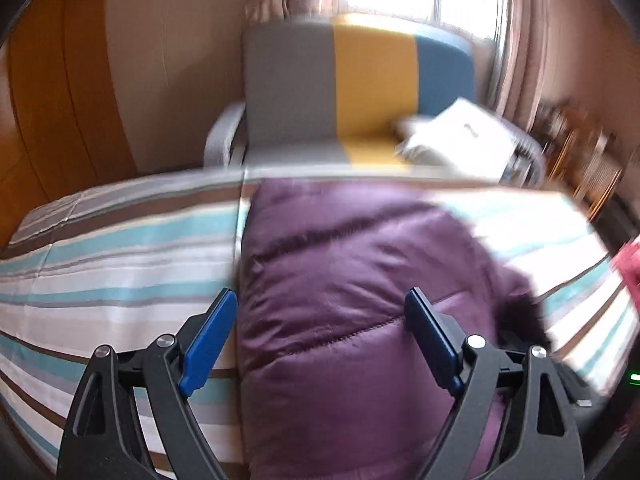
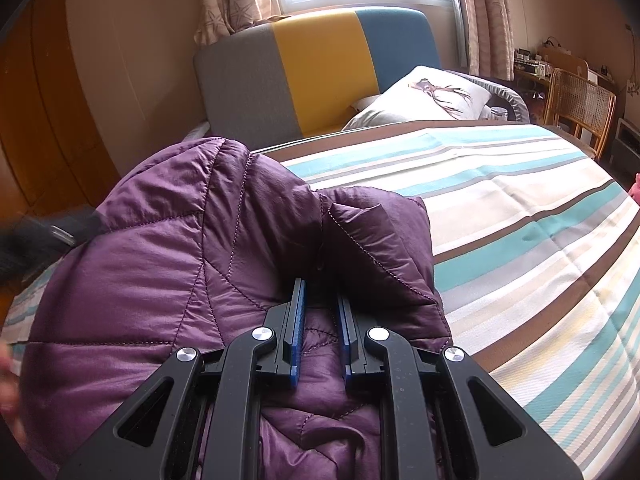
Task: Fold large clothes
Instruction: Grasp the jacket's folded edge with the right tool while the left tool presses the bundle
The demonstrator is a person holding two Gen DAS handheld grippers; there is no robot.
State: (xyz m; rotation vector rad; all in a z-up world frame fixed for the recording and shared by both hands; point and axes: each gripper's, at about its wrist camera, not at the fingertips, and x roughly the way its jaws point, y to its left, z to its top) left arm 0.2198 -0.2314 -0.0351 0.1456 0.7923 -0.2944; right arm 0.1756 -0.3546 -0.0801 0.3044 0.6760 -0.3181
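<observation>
Left wrist view: one purple quilted jacket [image 1: 340, 280] on one striped bed [image 1: 120, 264], spread ahead of and below left hand-held gripper [image 1: 322, 316]; jaws spread wide, nothing between pads, picture blurred. Right wrist view: right hand-held gripper [image 2: 320, 304] nearly pressed together, pinching raised fold of jacket [image 2: 180, 248], which bunches up at bed's left side. One pillow [image 2: 424, 96], one three-colour sofa [image 2: 320, 72], one wicker chair [image 2: 580, 104] beyond bed.
</observation>
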